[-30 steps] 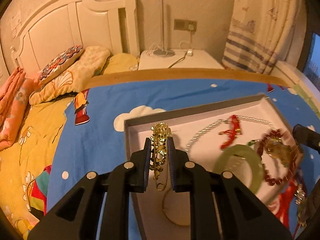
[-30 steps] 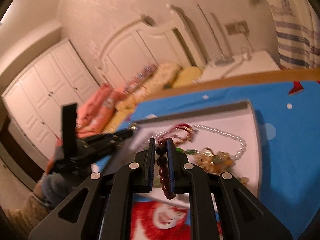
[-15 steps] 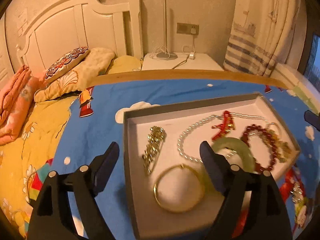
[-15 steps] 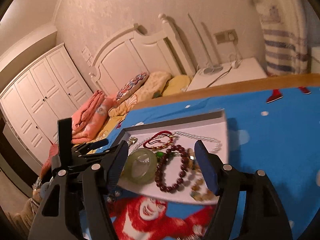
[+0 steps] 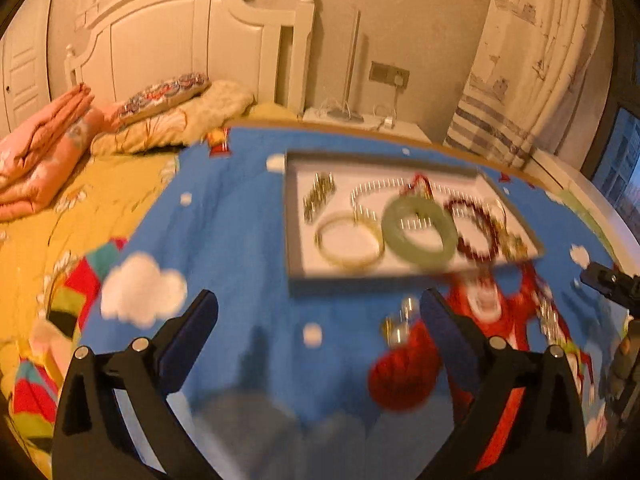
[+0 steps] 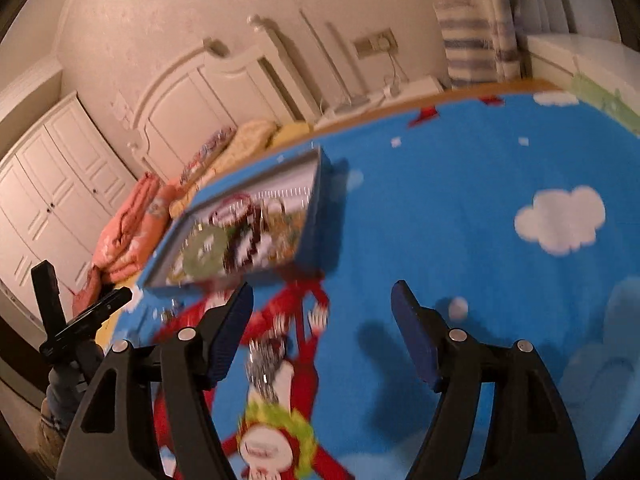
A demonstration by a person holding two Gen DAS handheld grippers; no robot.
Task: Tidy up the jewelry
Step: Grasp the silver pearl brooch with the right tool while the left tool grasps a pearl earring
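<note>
A grey-rimmed white tray (image 5: 294, 236) lies on the blue cartoon bedspread. In it are a gold brooch (image 5: 318, 196), a gold bangle (image 5: 349, 240), a green jade bangle (image 5: 418, 231), a pearl necklace (image 5: 372, 192) and a dark red bead bracelet (image 5: 476, 228). My left gripper (image 5: 318, 326) is open and empty, pulled back before the tray. My right gripper (image 6: 322, 332) is open and empty, to the right of the tray (image 6: 314, 184). A small silvery piece (image 6: 264, 364) lies on the bedspread between its fingers; loose pieces (image 5: 400, 326) also show beside the left gripper's right finger.
Pillows (image 5: 168, 96) and folded pink blankets (image 5: 44, 136) lie at the head of the bed, by the white headboard (image 5: 180, 40). A nightstand with a lamp (image 5: 352, 116) and a curtain (image 5: 520, 60) stand behind. White wardrobe doors (image 6: 52, 200) are at the left.
Both grippers let go of their pieces, the left of the gold brooch and the right of the red bead bracelet, opened wide and drew back from the tray. Both views are blurred by motion.
</note>
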